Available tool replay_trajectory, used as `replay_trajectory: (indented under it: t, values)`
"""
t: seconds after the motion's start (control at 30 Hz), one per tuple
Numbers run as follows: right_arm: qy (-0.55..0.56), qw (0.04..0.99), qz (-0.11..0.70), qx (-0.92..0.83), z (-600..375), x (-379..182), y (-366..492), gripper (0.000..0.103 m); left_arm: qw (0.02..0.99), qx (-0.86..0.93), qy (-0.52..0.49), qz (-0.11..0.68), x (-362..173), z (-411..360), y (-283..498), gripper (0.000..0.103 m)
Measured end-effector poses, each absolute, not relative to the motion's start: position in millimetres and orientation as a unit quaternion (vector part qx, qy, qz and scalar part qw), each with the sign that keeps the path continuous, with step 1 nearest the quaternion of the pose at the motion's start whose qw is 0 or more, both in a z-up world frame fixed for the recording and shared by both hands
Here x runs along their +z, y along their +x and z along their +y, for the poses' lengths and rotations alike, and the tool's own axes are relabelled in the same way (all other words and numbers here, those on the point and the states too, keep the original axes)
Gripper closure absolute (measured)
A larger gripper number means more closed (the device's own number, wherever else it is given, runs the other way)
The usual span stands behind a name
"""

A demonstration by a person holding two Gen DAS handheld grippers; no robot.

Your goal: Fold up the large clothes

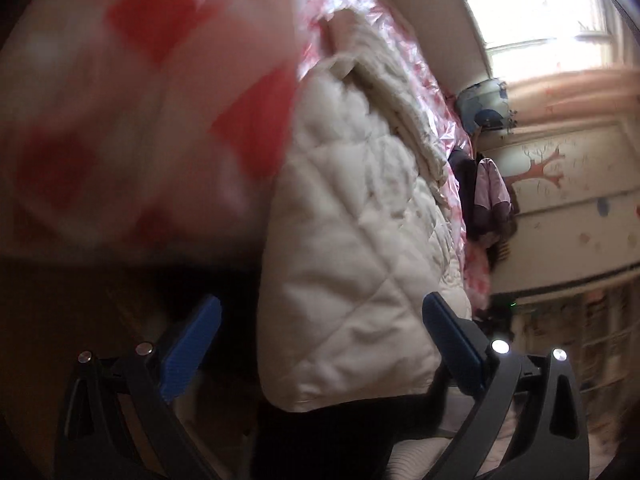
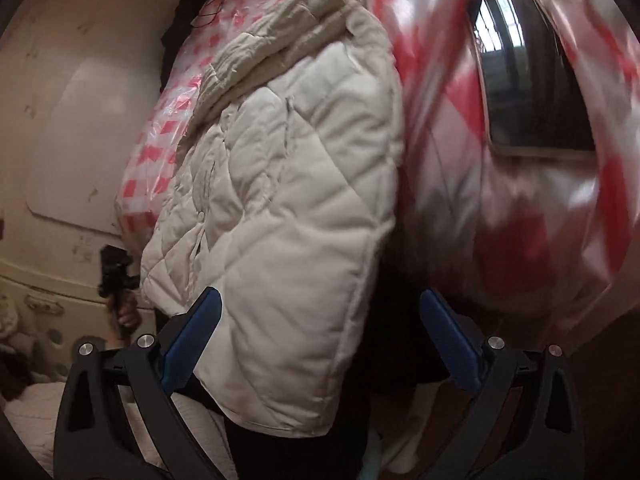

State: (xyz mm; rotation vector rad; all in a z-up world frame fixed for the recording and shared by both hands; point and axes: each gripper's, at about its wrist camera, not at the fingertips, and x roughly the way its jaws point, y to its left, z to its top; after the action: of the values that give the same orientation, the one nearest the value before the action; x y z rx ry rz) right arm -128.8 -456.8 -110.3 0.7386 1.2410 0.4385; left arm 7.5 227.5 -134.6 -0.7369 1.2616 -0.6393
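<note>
A cream quilted puffer jacket [image 1: 352,248] lies on a table under a red-and-white checked plastic cover [image 1: 120,100], its hem hanging over the near edge. My left gripper [image 1: 320,312] is open, its blue pads on either side of the hanging hem without closing on it. In the right wrist view the same jacket [image 2: 288,200] hangs between the open fingers of my right gripper [image 2: 320,308], its lower corner just past the left pad. The checked cover [image 2: 500,160] lies to the right of the jacket.
A dark phone [image 2: 532,76] lies on the cover to the right of the jacket. A wall with a tree mural [image 1: 560,184] and a bright window [image 1: 540,8] are to the right. The other gripper [image 2: 116,280] shows low on the left.
</note>
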Motion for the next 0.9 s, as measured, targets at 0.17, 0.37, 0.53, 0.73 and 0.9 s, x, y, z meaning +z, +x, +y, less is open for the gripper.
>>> replay_trajectory:
  t: [0.17, 0.37, 0.53, 0.73, 0.9]
  values:
    - [0.433, 0.690, 0.522, 0.254, -451, -129, -130, 0.007, 0.650, -0.343, -0.383, 0.560, -157, 193, 12, 0.006]
    - [0.437, 0.694, 0.477, 0.316, -425, -115, -113, 0.017, 0.659, -0.376, -0.391, 0.521, -132, 170, 18, 0.021]
    - [0.429, 0.724, 0.410, 0.351, -418, -85, -111, 0.084, 0.681, -0.395, -0.363, 0.498, -84, 162, 16, 0.080]
    - [0.412, 0.747, 0.384, 0.353, -435, -53, -127, 0.086, 0.716, -0.377, -0.342, 0.479, -50, 187, 3, 0.084]
    - [0.424, 0.707, 0.476, 0.306, -456, -112, -141, 0.062, 0.684, -0.339, -0.307, 0.568, -111, 202, 5, 0.068]
